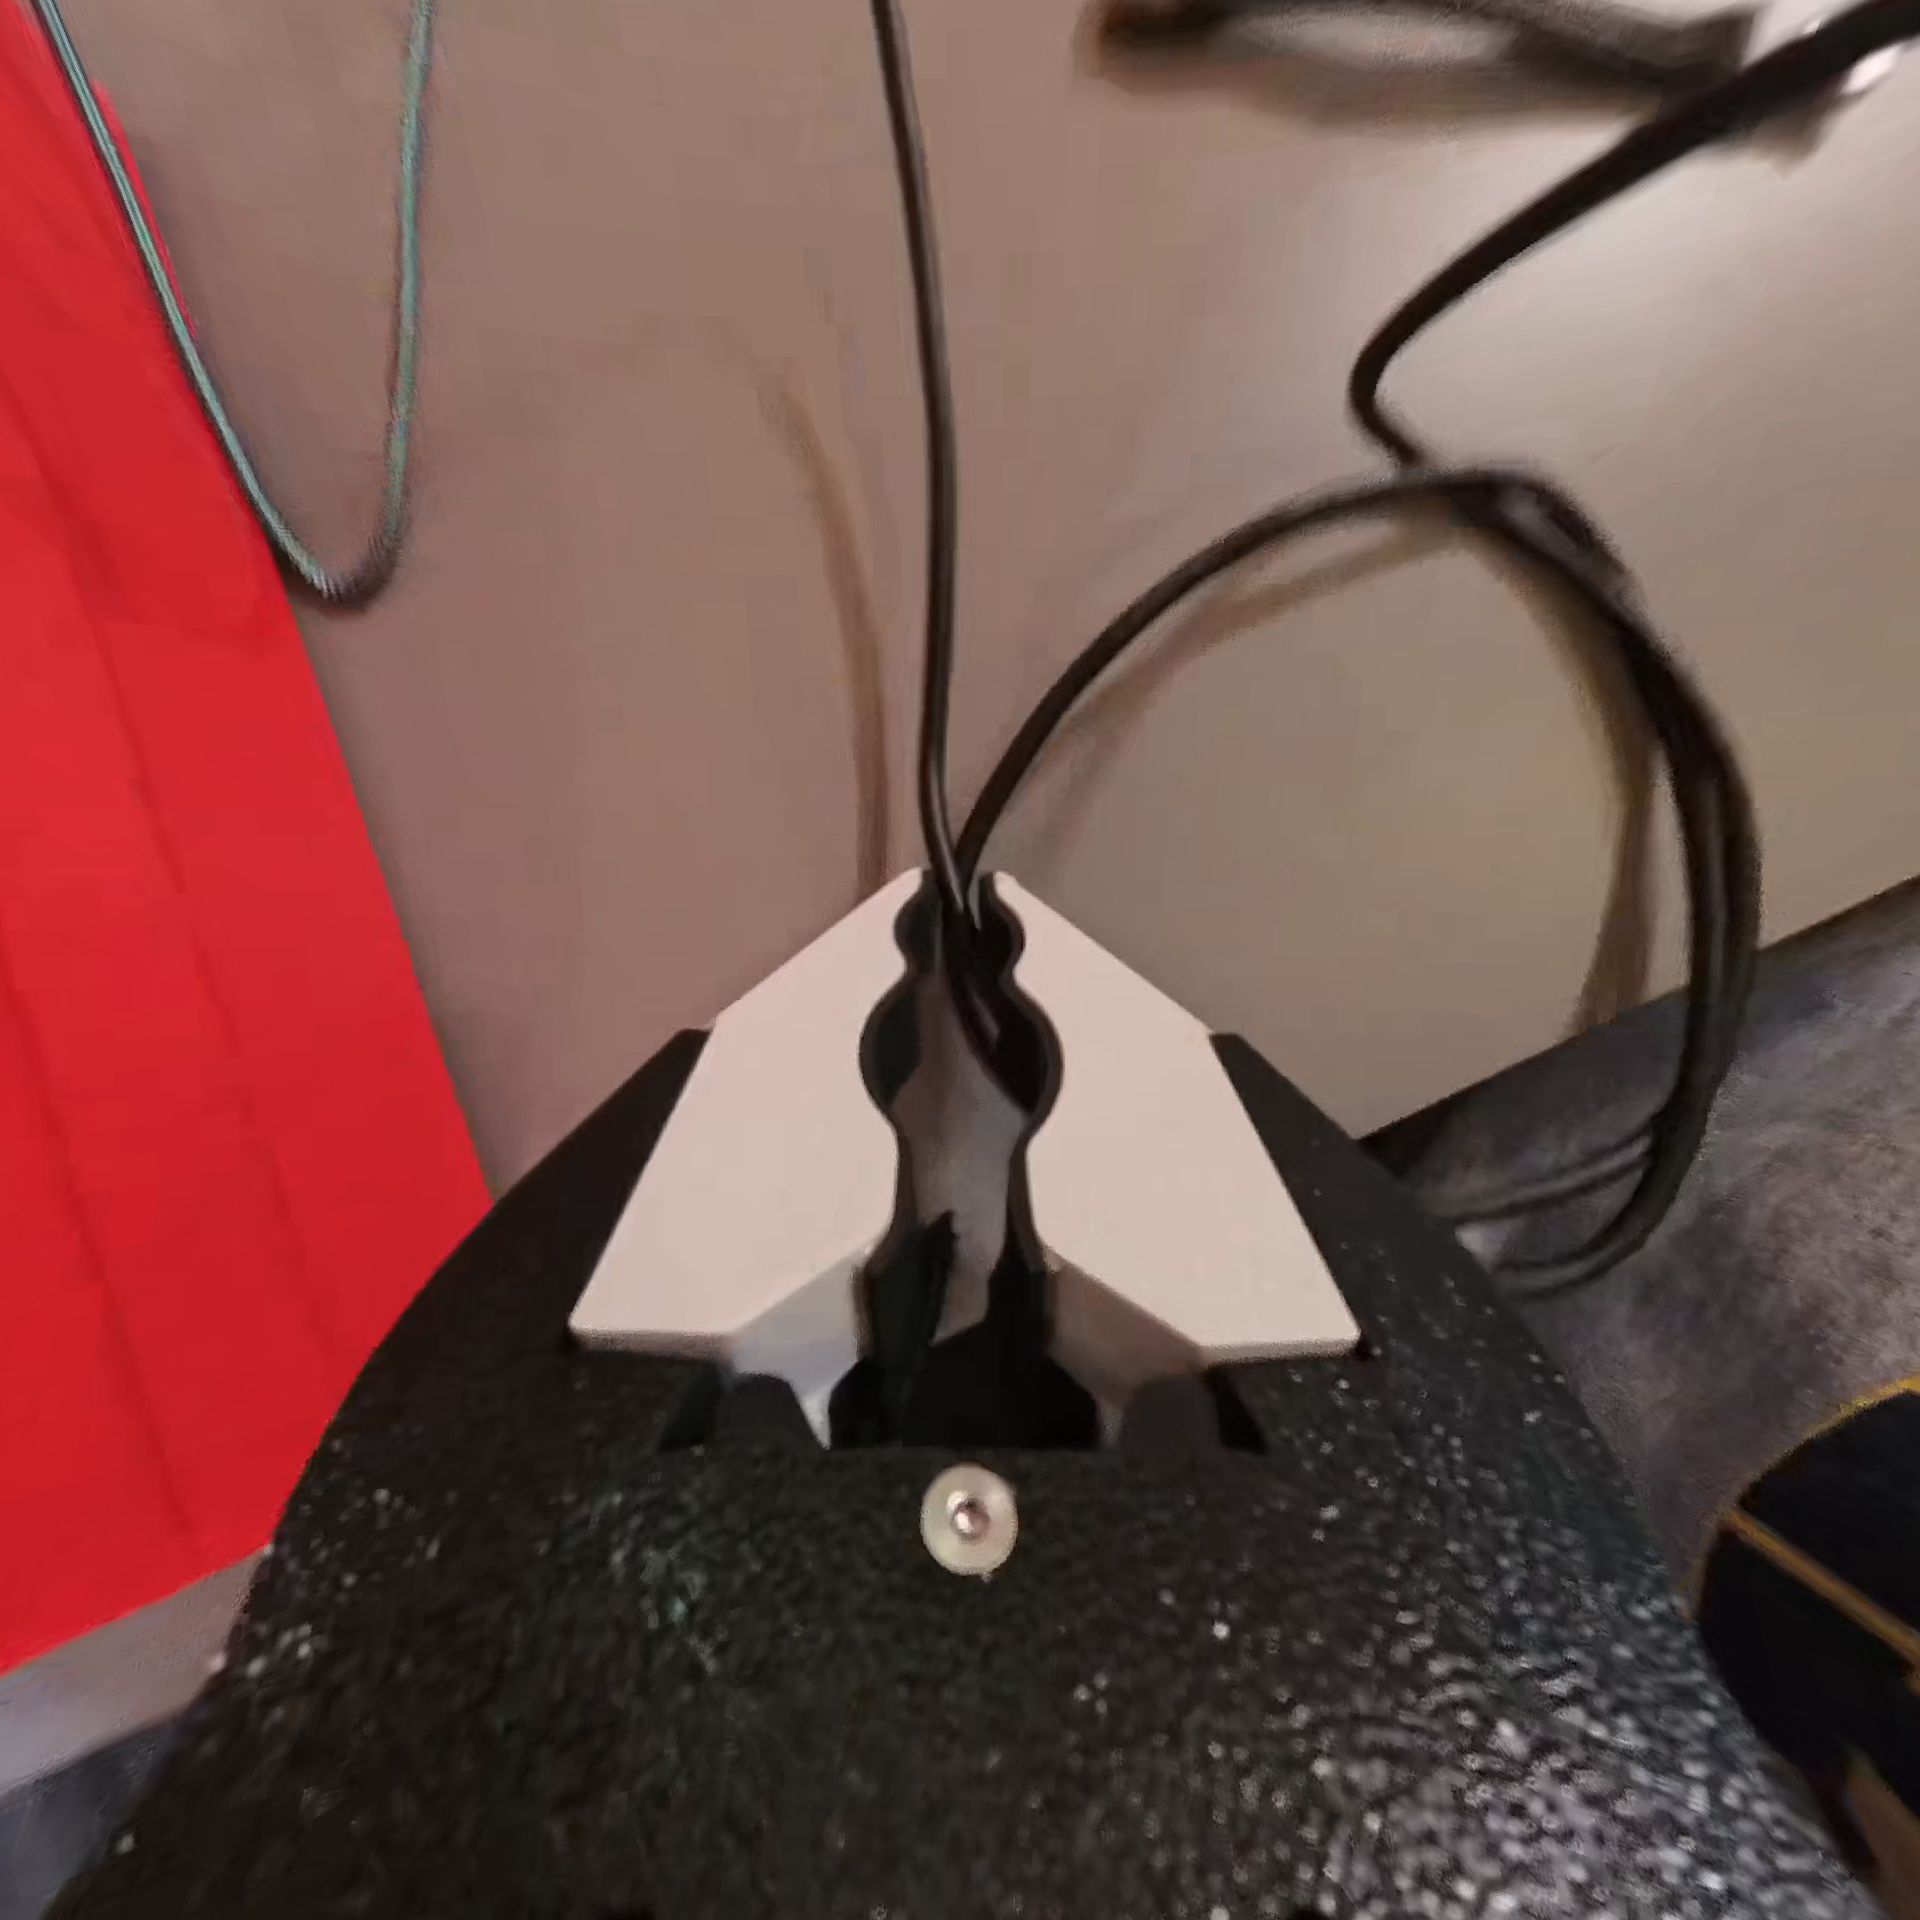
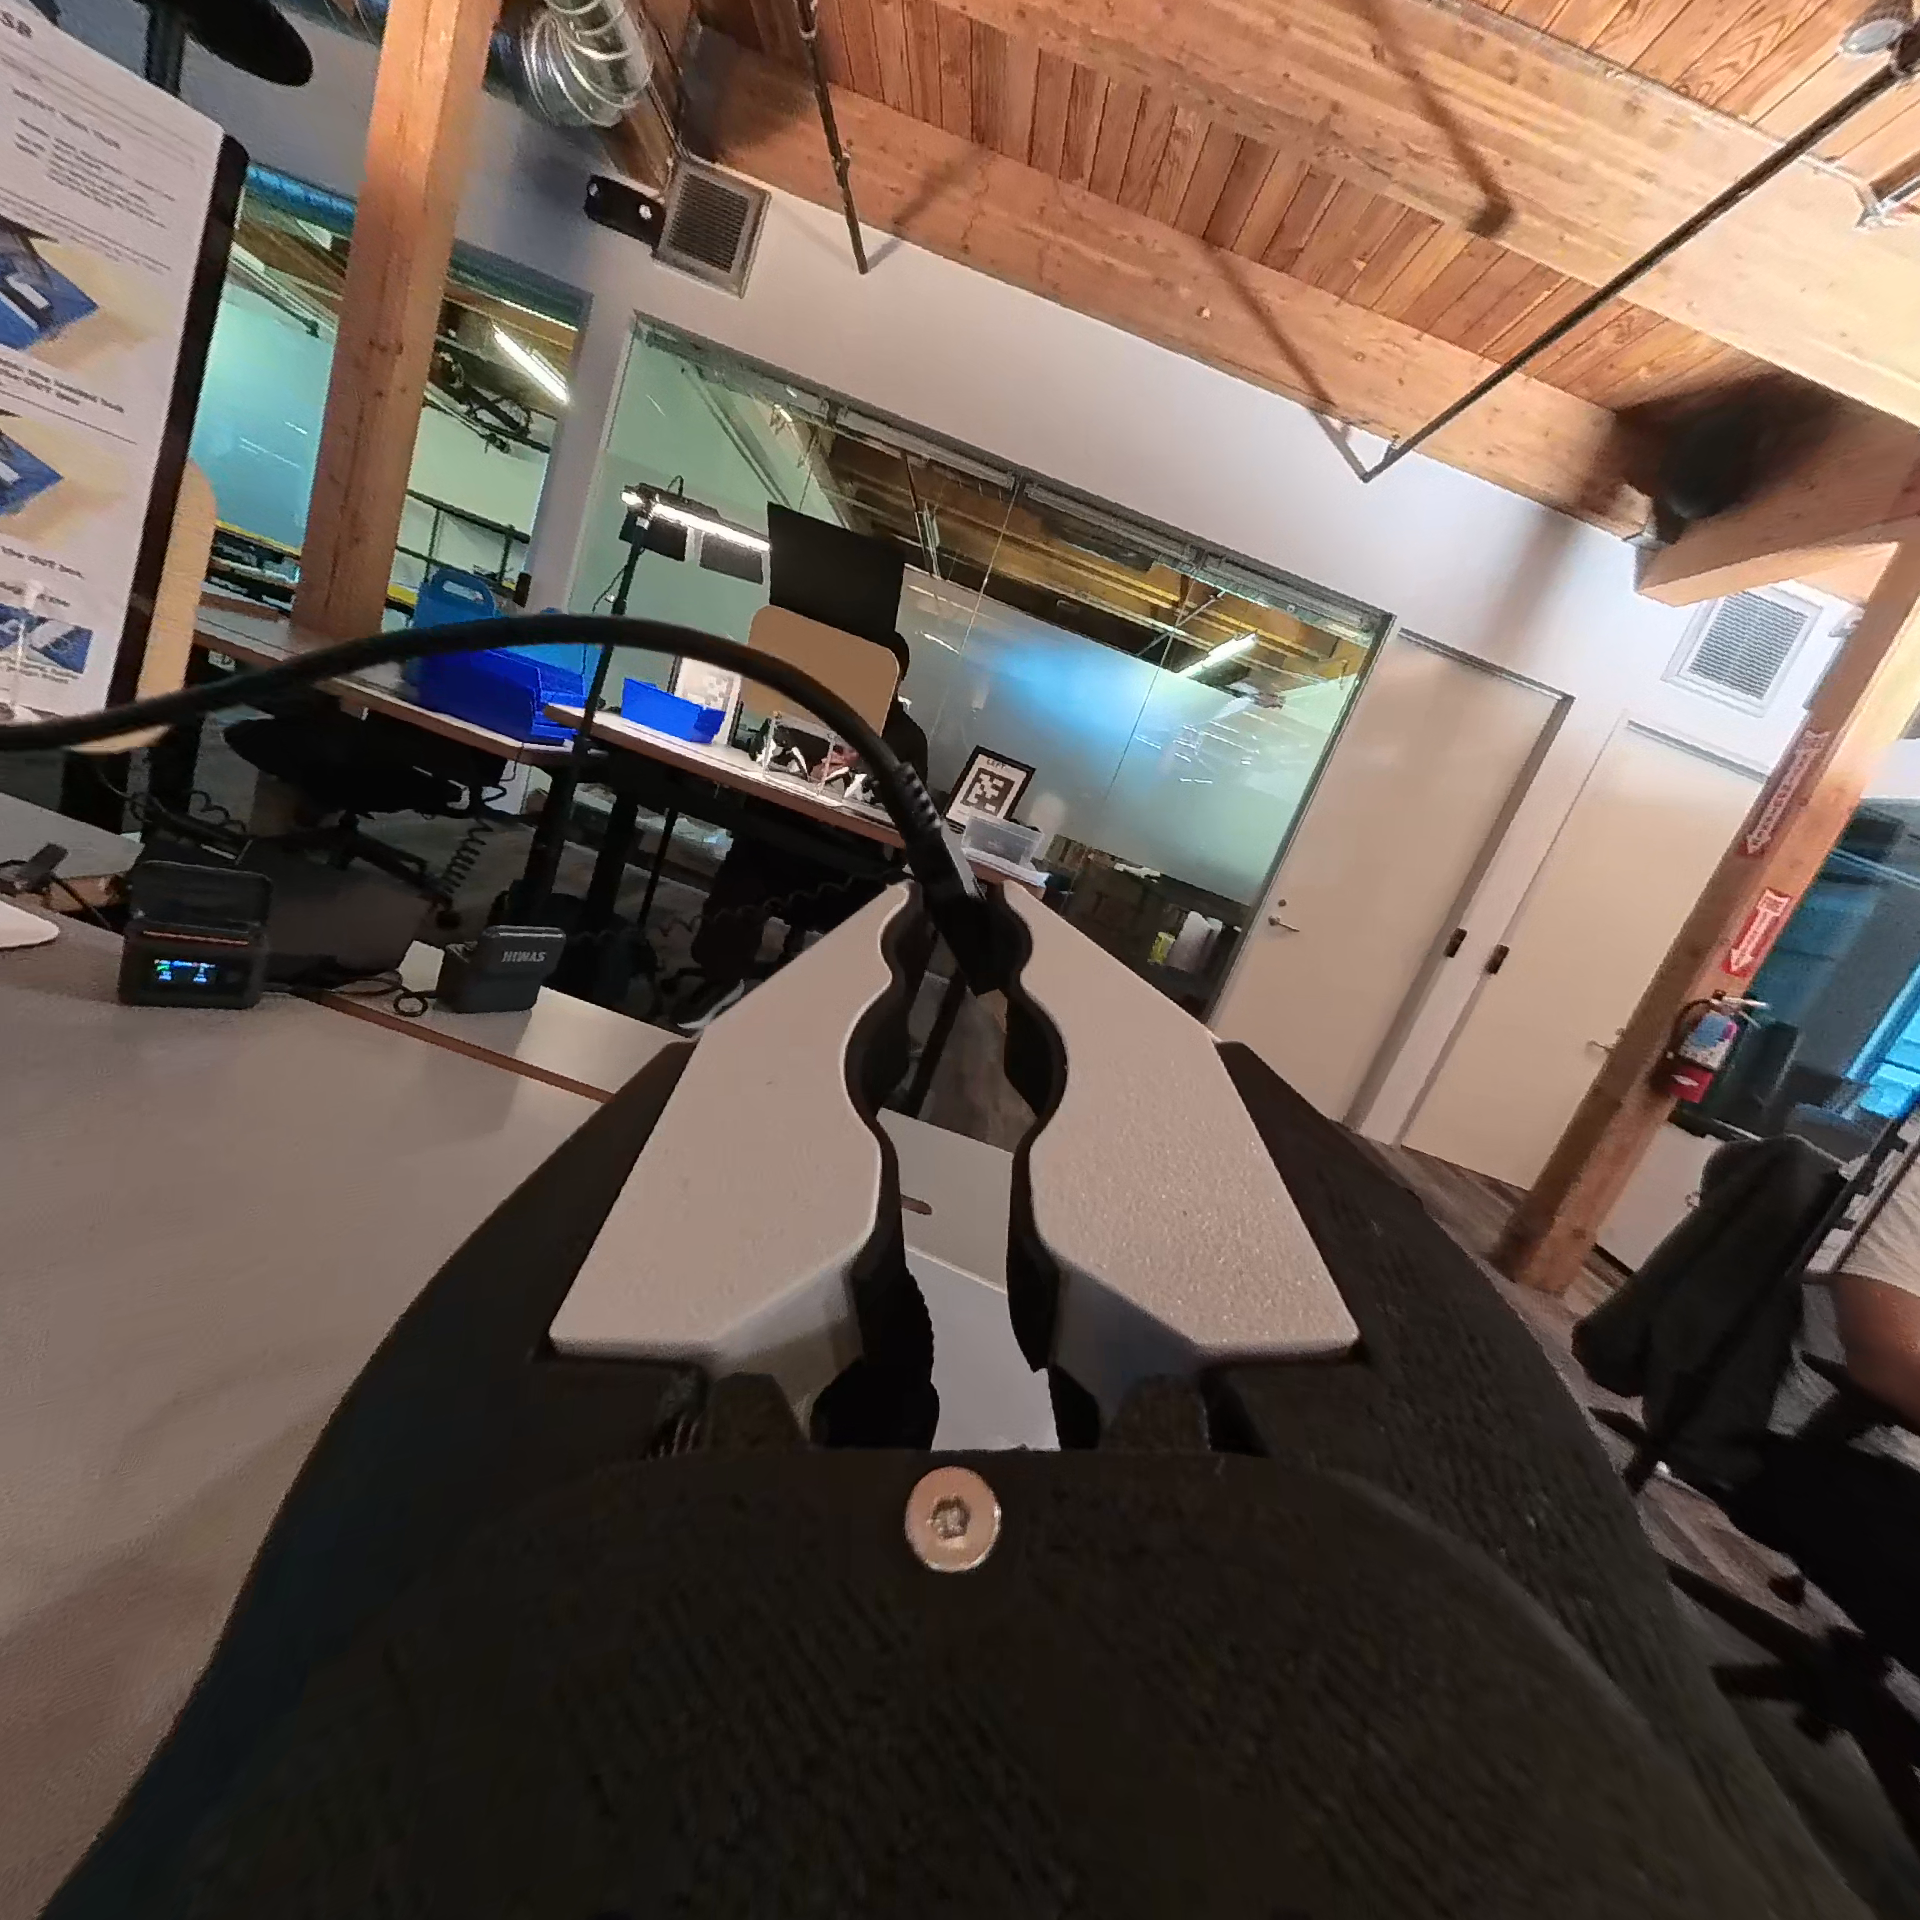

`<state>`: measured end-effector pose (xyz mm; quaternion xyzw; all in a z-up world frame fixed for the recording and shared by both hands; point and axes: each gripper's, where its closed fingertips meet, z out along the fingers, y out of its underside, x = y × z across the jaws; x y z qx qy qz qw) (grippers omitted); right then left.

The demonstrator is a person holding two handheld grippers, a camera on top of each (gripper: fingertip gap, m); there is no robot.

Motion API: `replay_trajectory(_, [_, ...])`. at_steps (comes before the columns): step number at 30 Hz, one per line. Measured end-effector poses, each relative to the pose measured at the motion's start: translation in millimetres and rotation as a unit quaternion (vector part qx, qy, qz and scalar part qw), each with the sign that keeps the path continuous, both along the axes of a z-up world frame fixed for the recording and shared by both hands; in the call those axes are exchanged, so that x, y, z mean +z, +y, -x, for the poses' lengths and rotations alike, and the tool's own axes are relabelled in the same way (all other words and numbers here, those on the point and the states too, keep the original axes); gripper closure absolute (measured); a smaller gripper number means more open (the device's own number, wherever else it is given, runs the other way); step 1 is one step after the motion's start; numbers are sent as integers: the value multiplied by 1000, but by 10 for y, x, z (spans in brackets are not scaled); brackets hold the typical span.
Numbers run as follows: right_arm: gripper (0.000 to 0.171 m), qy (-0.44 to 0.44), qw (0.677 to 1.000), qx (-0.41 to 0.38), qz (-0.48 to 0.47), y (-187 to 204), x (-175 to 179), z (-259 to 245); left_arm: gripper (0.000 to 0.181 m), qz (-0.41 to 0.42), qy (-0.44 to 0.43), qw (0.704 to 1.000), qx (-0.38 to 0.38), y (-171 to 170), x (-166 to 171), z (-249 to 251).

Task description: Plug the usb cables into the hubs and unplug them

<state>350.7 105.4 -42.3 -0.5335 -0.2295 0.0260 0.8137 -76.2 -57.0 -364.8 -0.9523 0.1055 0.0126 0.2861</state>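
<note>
In the left wrist view the left gripper (image 1: 958,894) has its jaws drawn narrow at the tips, pinching two strands of thin black cable (image 1: 928,436). One strand runs straight toward 12 o'clock and off the top edge. The other bows out toward 2 o'clock in a wide loop (image 1: 1621,644), crossing a second cable that leaves toward 1 o'clock, and drops at 4 o'clock onto a grey surface (image 1: 1766,1143). Behind lies the tan table (image 1: 1143,343). A red cloth (image 1: 156,831) fills 9 o'clock, with a thin greenish cord (image 1: 407,312) hanging in a loop beside it at 11 o'clock.

In the right wrist view the right gripper (image 2: 961,914) tilts up toward the room, jaws nearly closed on the black plug (image 2: 961,914) of a usb cable (image 2: 499,639). The ribbed strain relief stands just above the tips, and the cable arcs away toward 9 o'clock. At 9 o'clock on the pale table (image 2: 208,1143) sit a small black device with a lit screen (image 2: 192,935) and a black box (image 2: 504,966). No hub can be made out in either view.
</note>
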Motion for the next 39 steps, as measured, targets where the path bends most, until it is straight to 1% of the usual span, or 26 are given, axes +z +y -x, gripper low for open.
replay_trajectory(1, [162, 1, 1000, 2, 0, -4, 2, -2, 178, -25, 2, 1000, -17, 59, 81, -73])
replay_trajectory(4, [162, 5, 1000, 9, -1, -15, 7, 9, 178, -97, -12, 991, -93, 211, 344, -429])
replay_trajectory(7, [162, 5, 1000, 18, 0, -16, 1, 44, 179, -147, -53, 972, -173, 277, 553, -871])
replay_trajectory(9, [162, 3, 1000, 21, 2, -10, -11, 70, 179, -182, -73, 952, -237, 272, 695, -1182])
replay_trajectory(12, [163, 0, 1000, 26, 5, -2, -26, 103, 179, -228, -48, 923, -305, 277, 857, -1488])
replay_trajectory(14, [163, 0, 1000, 30, 6, 3, -34, 122, 179, -255, -8, 913, -318, 333, 974, -1542])
replay_trajectory(16, [163, 0, 999, 33, 8, 8, -41, 135, 179, -283, 29, 911, -298, 459, 1195, -1409])
replay_trajectory(17, [163, 1, 999, 35, 8, 9, -43, 140, 179, -297, 37, 911, -283, 529, 1350, -1302])
replay_trajectory(19, [164, 4, 999, 41, 8, 1, -40, 155, 179, -342, 47, 904, -252, 681, 1795, -1037])
replay_trajectory(22, [164, 8, 998, 54, 7, -15, -33, 195, 179, -410, 75, 883, -216, 923, 2621, -611])
replay_trajectory(23, [164, 7, 998, 58, 7, -19, -35, 215, 179, -425, 80, 876, -215, 995, 2892, -518])
replay_trajectory(25, [164, 2, 998, 61, 9, -19, -46, 254, 179, -450, 89, 861, -221, 1125, 3401, -426])
replay_trajectory(27, [164, -5, 998, 63, 11, -15, -63, 302, 179, -458, 115, 852, -228, 1274, 3812, -381])
replay_trajectory(30, [164, -15, 998, 66, 15, -8, -90, 373, 179, -457, 158, 842, -242, 1457, 4283, -419])
replay_trajectory(32, [164, -20, 997, 70, 17, -3, -106, 416, 178, -461, 167, 833, -257, 1524, 4540, -525])
replay_trajectory(34, [164, -20, 996, 81, 19, -11, -115, 475, 178, -454, 159, 834, -270, 1603, 4699, -628])
replay_trajectory(35, [165, -20, 995, 90, 22, -19, -123, 518, 178, -438, 141, 841, -284, 1652, 4705, -691])
replay_trajectory(37, [164, -22, 994, 108, 28, -30, -147, 624, 178, -400, 85, 858, -312, 1773, 4626, -824])
replay_trajectory(39, [164, -26, 991, 130, 37, -48, -181, 772, 178, -356, 31, 875, -326, 1936, 4441, -899])
